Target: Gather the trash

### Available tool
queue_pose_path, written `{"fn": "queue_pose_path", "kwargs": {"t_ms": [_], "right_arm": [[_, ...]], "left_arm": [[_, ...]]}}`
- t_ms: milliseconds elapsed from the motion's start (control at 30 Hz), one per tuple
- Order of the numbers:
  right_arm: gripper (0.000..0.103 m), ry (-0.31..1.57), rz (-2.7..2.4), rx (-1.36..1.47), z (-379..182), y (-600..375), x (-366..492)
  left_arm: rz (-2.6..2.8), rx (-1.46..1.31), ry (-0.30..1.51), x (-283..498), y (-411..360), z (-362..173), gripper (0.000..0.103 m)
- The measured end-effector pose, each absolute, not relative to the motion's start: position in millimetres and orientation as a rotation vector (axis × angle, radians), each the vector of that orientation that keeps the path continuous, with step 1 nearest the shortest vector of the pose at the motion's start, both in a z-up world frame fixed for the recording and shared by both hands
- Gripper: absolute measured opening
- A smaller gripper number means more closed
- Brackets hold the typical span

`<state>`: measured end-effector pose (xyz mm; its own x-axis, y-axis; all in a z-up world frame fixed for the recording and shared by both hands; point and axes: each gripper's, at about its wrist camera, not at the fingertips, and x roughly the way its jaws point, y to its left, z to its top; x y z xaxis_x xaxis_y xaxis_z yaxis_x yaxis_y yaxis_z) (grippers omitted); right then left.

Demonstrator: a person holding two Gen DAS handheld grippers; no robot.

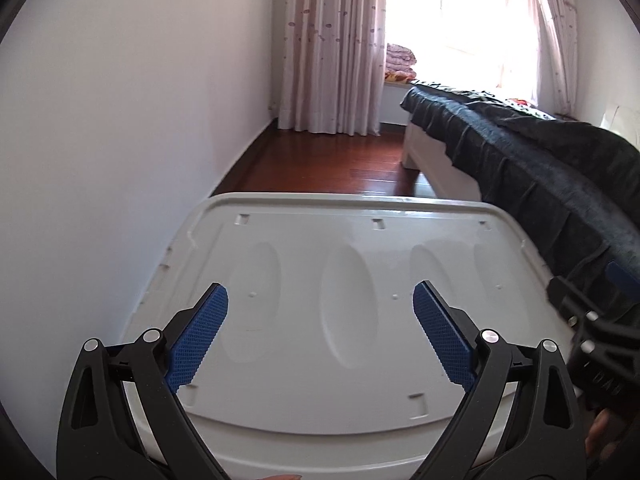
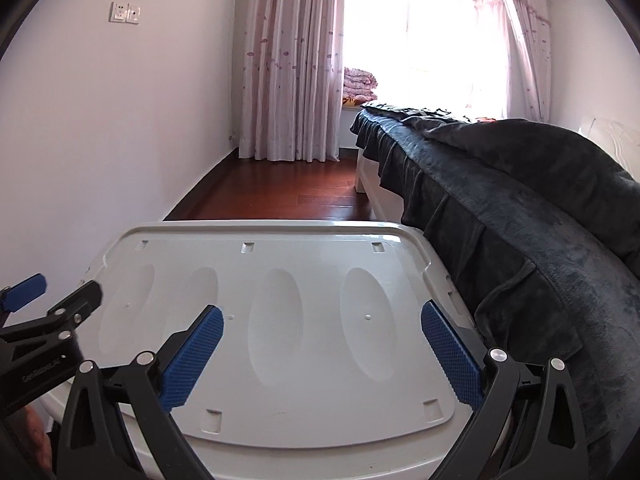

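Note:
No trash shows in either view. My left gripper (image 1: 320, 294) hovers open over a white plastic lid (image 1: 320, 240) of a storage box, with nothing between its blue pads. My right gripper (image 2: 322, 314) is open too, above the same white lid (image 2: 280, 248), and holds nothing. The right gripper (image 1: 592, 320) shows at the right edge of the left wrist view. The left gripper (image 2: 52, 300) shows at the left edge of the right wrist view. Both hang side by side over the near half of the lid.
A bed with a dark blanket (image 2: 520, 208) runs along the right, touching the box's side. A white wall (image 1: 120, 140) is close on the left. Red wooden floor (image 1: 328, 164) stretches beyond the box to the pink curtains (image 1: 332, 40) and bright window.

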<state>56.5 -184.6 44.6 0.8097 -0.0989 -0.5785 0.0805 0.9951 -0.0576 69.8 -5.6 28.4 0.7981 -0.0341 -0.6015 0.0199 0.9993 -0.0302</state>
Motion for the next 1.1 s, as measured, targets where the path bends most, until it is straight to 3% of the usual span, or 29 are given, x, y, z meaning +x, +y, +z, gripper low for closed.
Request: {"fn": "queue_pose_path", "kwargs": {"t_ms": [1100], "right_arm": [[0.098,0.625,-0.094,-0.132,36,-168,50]], "left_arm": [[0.023,0.065,0.627,69,-17,31,0.094]]}}
